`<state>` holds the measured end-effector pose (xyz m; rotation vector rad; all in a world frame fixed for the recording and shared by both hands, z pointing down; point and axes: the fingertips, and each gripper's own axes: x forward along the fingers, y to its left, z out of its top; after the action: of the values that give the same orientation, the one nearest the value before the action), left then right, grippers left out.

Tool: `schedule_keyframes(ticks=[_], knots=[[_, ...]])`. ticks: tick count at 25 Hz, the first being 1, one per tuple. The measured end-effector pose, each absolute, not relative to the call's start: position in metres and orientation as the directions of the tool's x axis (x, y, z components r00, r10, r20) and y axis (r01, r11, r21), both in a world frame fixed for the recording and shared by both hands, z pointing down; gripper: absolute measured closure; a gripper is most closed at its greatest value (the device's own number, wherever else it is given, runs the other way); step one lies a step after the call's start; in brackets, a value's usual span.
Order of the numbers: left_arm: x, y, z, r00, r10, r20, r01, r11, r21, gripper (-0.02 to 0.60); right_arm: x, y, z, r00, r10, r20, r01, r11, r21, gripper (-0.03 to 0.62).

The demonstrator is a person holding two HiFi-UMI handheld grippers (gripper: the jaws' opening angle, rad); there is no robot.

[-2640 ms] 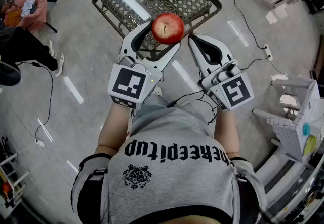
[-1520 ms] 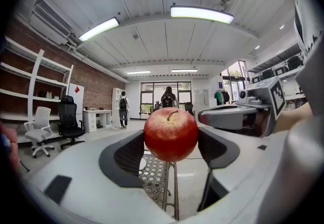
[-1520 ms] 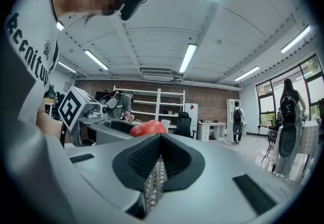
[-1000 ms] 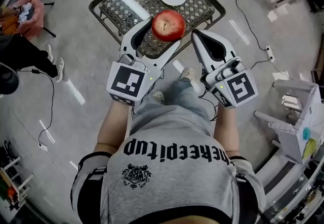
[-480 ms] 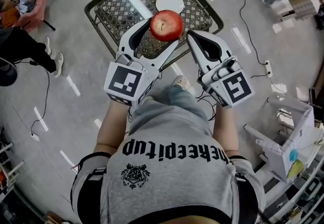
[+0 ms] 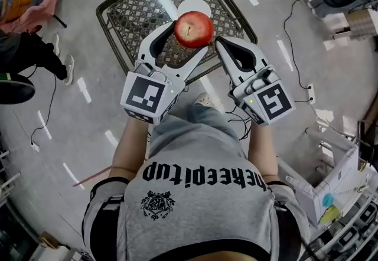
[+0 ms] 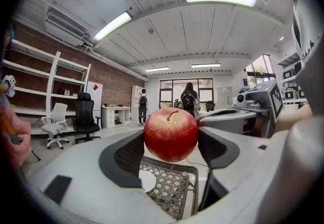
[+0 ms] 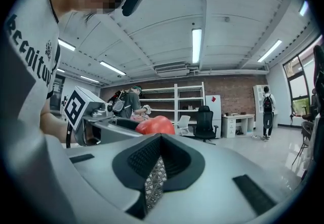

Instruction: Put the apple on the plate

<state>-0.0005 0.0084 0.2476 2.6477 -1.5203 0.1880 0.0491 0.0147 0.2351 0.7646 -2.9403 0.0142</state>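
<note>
While left tool grips apple | right tool closed, empty | apple now overlaps plate.

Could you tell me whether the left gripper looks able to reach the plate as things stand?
Probably yes: the left gripper holds the apple above the mesh table, the white plate lies just beyond, and nothing stands between them.

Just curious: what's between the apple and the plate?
Nothing but bare mesh table: the left gripper view shows the apple held in the air, the plate lower down beyond it.
</note>
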Motion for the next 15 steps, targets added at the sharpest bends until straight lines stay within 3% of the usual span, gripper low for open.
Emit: schedule_keyframes(ticks=[15], knots=[[0.026, -0.026, 0.252, 0.405, -0.899, 0.168, -0.911, -0.412, -0.007, 0.206, 0.082, -0.025, 0.24, -0.91, -0.407, 0.079, -0.41, 0.912, -0.018, 0.592]])
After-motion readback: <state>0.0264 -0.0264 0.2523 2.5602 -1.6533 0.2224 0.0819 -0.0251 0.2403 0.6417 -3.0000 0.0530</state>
